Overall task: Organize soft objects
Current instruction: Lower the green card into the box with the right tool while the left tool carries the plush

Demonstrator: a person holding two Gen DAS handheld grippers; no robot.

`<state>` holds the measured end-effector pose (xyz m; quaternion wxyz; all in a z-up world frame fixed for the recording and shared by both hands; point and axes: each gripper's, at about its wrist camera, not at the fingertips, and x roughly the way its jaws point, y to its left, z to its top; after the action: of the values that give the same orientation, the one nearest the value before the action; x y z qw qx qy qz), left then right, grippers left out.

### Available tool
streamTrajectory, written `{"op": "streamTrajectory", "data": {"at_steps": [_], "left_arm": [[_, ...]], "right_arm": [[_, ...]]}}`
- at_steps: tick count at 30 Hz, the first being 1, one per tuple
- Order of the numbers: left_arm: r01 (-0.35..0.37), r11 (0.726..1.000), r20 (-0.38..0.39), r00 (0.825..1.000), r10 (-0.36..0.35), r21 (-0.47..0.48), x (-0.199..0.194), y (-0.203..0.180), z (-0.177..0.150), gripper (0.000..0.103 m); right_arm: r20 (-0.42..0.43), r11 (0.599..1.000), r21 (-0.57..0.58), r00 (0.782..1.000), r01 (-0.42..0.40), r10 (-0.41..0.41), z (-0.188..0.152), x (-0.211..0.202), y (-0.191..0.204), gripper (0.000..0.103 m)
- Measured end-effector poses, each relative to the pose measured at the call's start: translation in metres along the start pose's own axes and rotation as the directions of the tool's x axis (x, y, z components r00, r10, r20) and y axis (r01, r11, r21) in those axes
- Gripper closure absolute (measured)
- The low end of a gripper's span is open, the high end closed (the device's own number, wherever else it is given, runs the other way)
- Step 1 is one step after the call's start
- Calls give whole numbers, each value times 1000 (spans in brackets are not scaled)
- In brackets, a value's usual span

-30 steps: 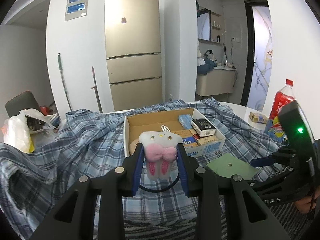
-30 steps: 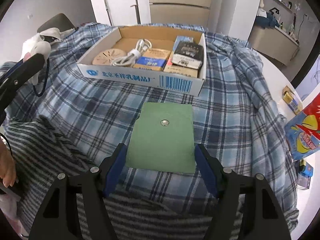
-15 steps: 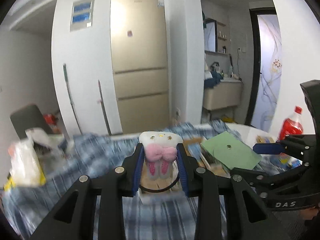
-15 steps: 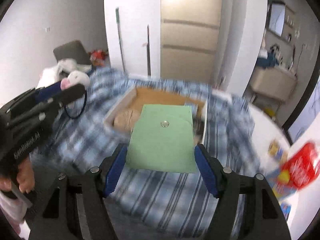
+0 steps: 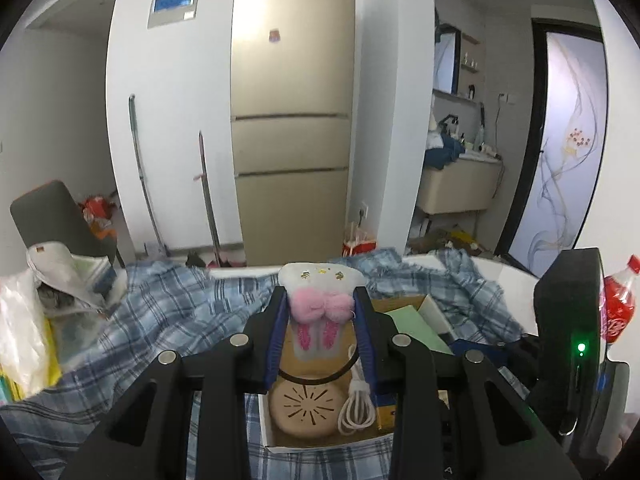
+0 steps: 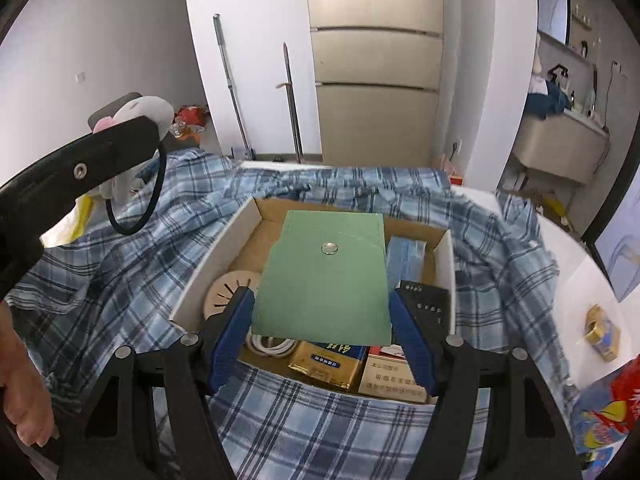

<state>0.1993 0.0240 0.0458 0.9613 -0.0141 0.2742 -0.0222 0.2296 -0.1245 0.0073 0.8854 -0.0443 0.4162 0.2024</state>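
Left wrist: jaws grip plush charm [image 5: 320,312] | right wrist: jaws grip green pouch [image 6: 326,276]

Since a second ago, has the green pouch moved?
Yes. The green pouch, clamped in the right gripper, lay on the plaid cloth in front of the box; now it is lifted over the box.

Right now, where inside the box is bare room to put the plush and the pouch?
Box: bare cardboard only at the far left, behind the round disc. The near and right parts are crowded with the cable and packets. The plaid cloth left of the box is free.
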Motion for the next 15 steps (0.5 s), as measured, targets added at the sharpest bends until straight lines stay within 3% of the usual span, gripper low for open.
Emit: {"op": "streamTrajectory", "data": {"at_steps": [5,15], "left_arm": [[10,1000,-70,997,-10,-7,31,3,-23,69],[-15,1000,-105,994,18,23,52,2,-44,69]], "right_arm": [[-58,999,40,998,-25,27,-10,30,-9,34],[-130,999,30,991,-37,40,-20,52,-9,34]]}}
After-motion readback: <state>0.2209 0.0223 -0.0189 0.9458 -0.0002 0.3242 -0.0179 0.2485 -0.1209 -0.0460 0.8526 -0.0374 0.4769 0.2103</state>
